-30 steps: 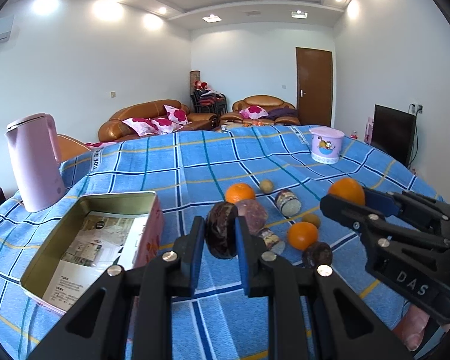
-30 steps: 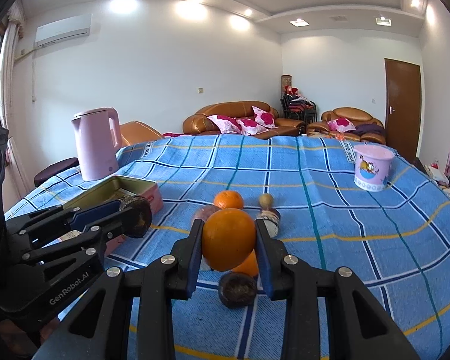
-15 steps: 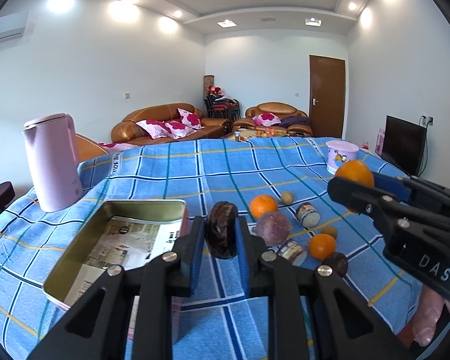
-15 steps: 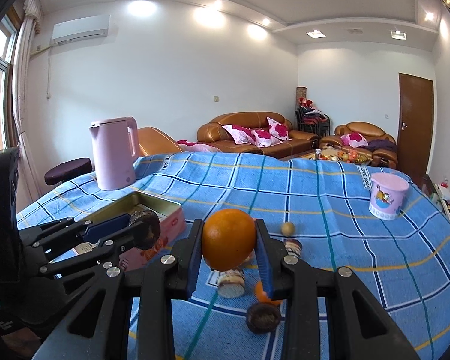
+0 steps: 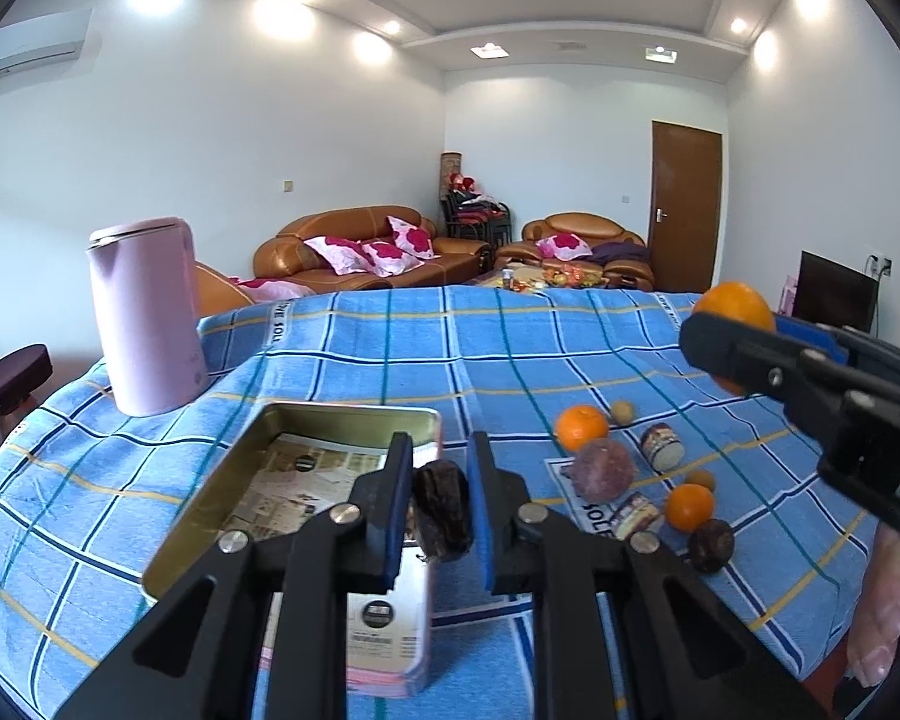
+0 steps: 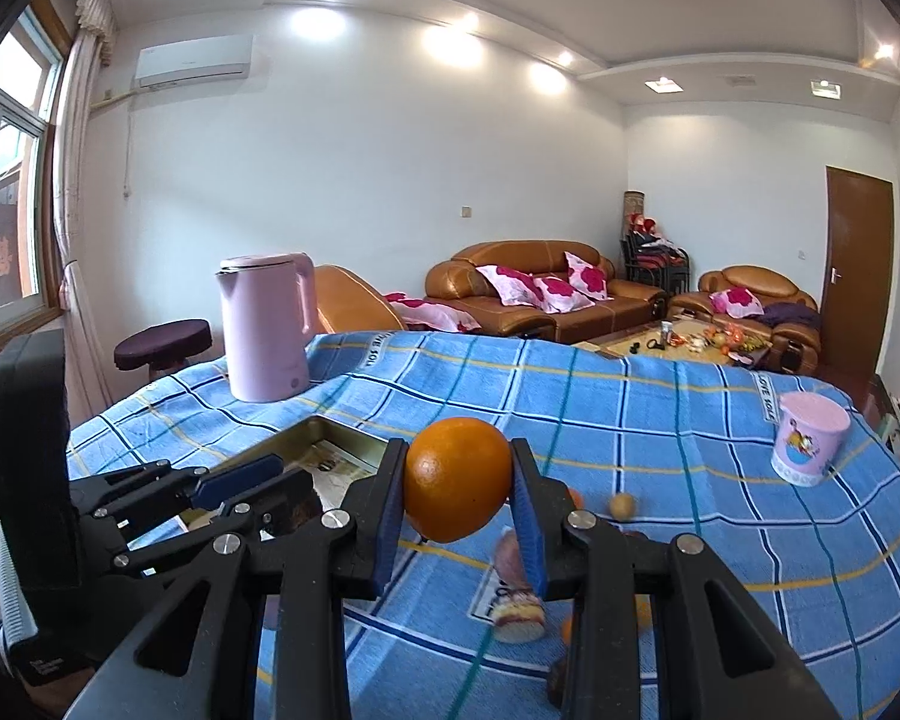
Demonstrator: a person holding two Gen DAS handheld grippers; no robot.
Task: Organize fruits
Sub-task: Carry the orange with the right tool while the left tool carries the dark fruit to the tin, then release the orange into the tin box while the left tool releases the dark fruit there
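Blue checked table (image 5: pixel 510 348) in a living room, sofa (image 5: pixel 366 246) at 12 o'clock; my left gripper (image 5: pixel 440 501) clamps a dark fruit (image 5: pixel 442 510) over the tin (image 5: pixel 306 420), my right gripper (image 6: pixel 457 495) clamps an orange (image 6: pixel 457 487)

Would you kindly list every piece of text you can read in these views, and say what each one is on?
"LOVE SOLE", partly cut off: woven strips on the blue checked tablecloth.
"DA", cut off at the frame edge: body of the right gripper.
Printed paper inside the metal tin: too small to read.
Small cans' labels: blurred.
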